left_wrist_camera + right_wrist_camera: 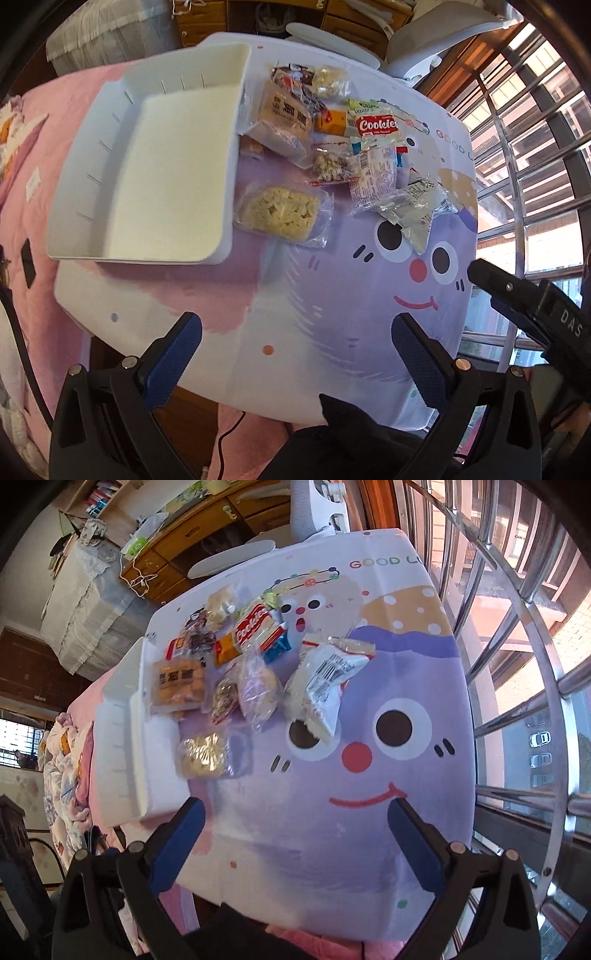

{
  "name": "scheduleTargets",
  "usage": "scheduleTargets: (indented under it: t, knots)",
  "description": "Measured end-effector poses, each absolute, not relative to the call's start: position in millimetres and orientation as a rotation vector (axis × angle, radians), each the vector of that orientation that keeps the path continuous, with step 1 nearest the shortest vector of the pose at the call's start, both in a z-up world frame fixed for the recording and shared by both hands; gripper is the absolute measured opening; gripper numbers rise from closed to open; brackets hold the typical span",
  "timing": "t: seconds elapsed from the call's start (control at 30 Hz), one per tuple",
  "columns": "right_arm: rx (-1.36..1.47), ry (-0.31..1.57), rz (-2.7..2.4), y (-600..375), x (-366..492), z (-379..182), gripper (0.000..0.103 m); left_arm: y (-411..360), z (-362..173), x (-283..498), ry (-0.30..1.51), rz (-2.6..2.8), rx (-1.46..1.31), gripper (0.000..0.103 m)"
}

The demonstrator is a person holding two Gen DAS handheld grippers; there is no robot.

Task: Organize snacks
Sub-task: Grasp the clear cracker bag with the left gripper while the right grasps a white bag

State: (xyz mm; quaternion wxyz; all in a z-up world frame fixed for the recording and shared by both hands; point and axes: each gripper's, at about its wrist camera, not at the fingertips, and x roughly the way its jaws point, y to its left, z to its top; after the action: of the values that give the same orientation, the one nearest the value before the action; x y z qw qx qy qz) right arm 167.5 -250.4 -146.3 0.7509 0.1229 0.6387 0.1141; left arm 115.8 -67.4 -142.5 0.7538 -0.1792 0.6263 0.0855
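A white plastic tray [92, 173] lies on the left of a small table with a cartoon-face cloth [332, 295]; it also shows in the right wrist view [118, 738]. To its right lies a heap of wrapped snacks: a clear pack of pale crispy cake [279, 212], a yellow cake pack [284, 118], a red "Cookies" pack [378, 125], a white crumpled packet [417, 206]. My left gripper [297, 332] is open and empty above the table's near edge. My right gripper [297, 814] is open and empty above the cloth's smiling mouth; the snack heap [255, 664] lies ahead of it.
A window with metal bars [517, 664] runs along the right. A white chair [424, 40] and wooden drawers [207, 528] stand behind the table. Pink bedding [44, 147] lies to the left. The right gripper's black body [535, 310] shows at the right edge.
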Motion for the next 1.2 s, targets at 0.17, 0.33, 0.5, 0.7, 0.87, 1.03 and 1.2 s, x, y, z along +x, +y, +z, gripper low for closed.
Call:
scheduleTargets:
  t: [0.17, 0.33, 0.5, 0.7, 0.87, 1.03, 1.2]
  knots:
    - [0.272, 1.362, 0.251, -253.1, 190.7, -166.7, 0.099, -70.4, -168.5, 130.6, 1.394, 0.192, -0.445, 0.102]
    - [0.267, 1.340, 0.261, -250.2, 209.9, -189.3, 0.097, -69.4, -195.0, 150.0, 1.392, 0.245, -0.504, 0.102]
    - [0.263, 1.333, 0.270, -248.5, 225.7, -209.1, 0.094, -68.2, -216.2, 167.2, 1.371, 0.317, -0.538, 0.102]
    - [0.285, 1.301, 0.269, -248.2, 242.7, -227.7, 0.094, -59.0, -230.8, 182.5, 1.299, 0.443, -0.595, 0.102]
    - [0.278, 1.295, 0.281, -242.9, 251.9, -240.0, 0.093, -50.2, -249.2, 192.8, 1.279, 0.542, -0.652, 0.102]
    - [0.258, 1.314, 0.311, -235.0, 257.1, -251.2, 0.091, -39.6, -266.4, 203.2, 1.273, 0.615, -0.679, 0.101]
    - [0.235, 1.306, 0.319, -230.2, 262.0, -255.9, 0.091, -29.2, -280.2, 212.6, 1.262, 0.676, -0.718, 0.100]
